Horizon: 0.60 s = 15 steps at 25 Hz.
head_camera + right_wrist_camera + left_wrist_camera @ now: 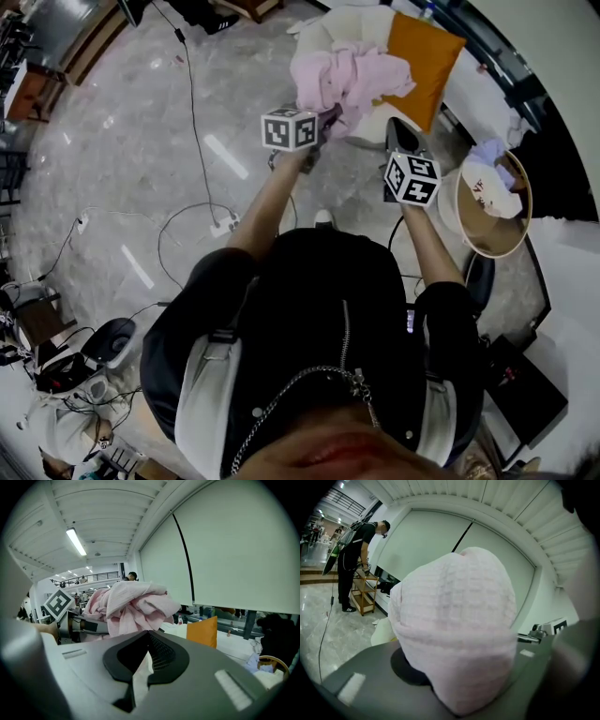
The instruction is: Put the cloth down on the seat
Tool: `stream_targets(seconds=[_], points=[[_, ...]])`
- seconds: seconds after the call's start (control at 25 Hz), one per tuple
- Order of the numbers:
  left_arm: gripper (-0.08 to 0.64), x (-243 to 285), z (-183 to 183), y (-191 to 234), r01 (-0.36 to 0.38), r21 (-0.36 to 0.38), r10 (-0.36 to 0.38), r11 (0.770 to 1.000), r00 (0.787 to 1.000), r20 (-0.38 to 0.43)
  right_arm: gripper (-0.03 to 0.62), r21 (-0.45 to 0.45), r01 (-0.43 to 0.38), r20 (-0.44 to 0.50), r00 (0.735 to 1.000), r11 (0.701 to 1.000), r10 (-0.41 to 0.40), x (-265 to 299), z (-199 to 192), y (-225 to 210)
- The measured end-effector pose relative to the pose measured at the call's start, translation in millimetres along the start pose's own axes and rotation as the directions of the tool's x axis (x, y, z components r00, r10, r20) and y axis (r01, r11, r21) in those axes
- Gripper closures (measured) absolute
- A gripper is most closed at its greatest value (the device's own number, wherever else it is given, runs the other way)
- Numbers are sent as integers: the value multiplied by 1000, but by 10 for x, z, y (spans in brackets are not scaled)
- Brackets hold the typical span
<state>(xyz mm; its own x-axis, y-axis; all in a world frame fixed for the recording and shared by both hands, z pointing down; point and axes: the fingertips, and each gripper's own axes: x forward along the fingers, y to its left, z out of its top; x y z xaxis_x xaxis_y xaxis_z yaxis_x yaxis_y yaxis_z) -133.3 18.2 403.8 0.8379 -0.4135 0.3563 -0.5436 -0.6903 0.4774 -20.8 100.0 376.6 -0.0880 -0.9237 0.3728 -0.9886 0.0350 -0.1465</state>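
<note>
The pink cloth (352, 75) hangs bunched in the air in front of the seat, a cream armchair (361, 23) with an orange cushion (422, 61). My left gripper (330, 117) is shut on the cloth, which fills the left gripper view (454, 630) and hides the jaw tips. My right gripper (403, 139) is just right of the cloth and below it, apart from it. Its jaws (148, 634) stand together with nothing between them. The right gripper view shows the cloth (131, 604) up left and the cushion (202, 631) beyond.
A round basket (514, 230) with pale fabric stands right of the armchair. Cables (192, 112) and a power strip (225, 225) lie on the marble floor at left. A person (356, 559) bends over a wooden shelf (365, 595) far off.
</note>
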Motion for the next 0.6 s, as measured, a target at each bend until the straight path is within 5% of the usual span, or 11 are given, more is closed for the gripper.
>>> stream_targets(seconds=[0.6], points=[[360,258,-12,147,14,-28,-15,1000,999,-30,591,17,33,-32,999,999,-33,186,-47,-154]])
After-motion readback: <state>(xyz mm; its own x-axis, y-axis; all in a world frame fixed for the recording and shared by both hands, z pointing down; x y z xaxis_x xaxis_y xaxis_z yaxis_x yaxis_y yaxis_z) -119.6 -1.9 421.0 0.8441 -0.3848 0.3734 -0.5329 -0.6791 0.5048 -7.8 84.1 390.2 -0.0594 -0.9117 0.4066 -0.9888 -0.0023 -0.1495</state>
